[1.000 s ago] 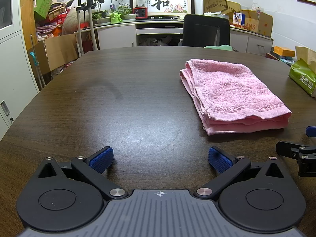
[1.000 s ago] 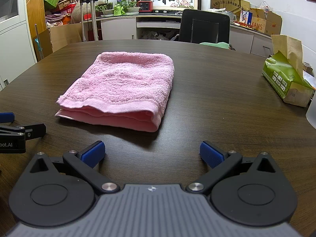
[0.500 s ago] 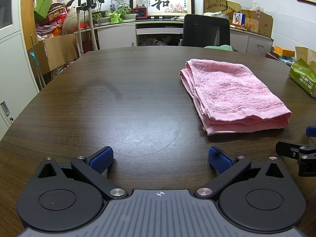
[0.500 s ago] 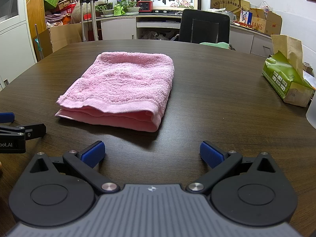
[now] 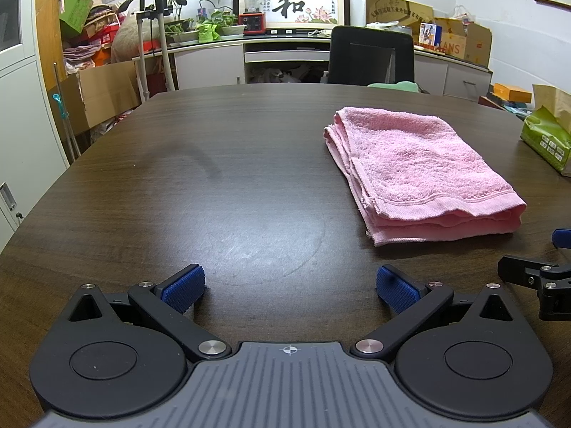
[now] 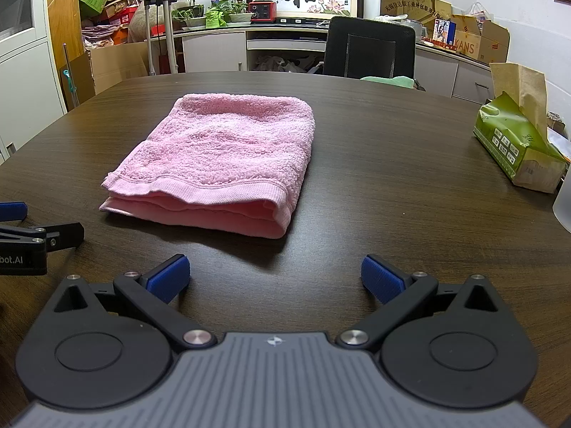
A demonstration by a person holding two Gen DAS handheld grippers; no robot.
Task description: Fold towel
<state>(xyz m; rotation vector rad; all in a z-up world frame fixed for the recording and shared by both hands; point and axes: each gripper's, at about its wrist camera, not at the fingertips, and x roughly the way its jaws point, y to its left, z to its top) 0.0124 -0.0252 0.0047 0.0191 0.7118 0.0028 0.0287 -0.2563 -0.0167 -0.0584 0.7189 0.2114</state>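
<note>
We see the pink towel (image 6: pixel 221 164) folded on the dark table (image 5: pixel 214 164), ahead of both wide-spread, empty grippers: left gripper (image 5: pixel 289 287), right gripper (image 6: pixel 274 276). A green tissue pack (image 6: pixel 514 146) sits well right. Nothing has moved since earlier frames. A far box (image 6: pixel 467 44) reads "KANS".

A green tissue pack (image 6: pixel 517 149) lies on the dark table (image 5: pixel 232 178); a black chair (image 6: pixel 369 50) stands behind.
</note>
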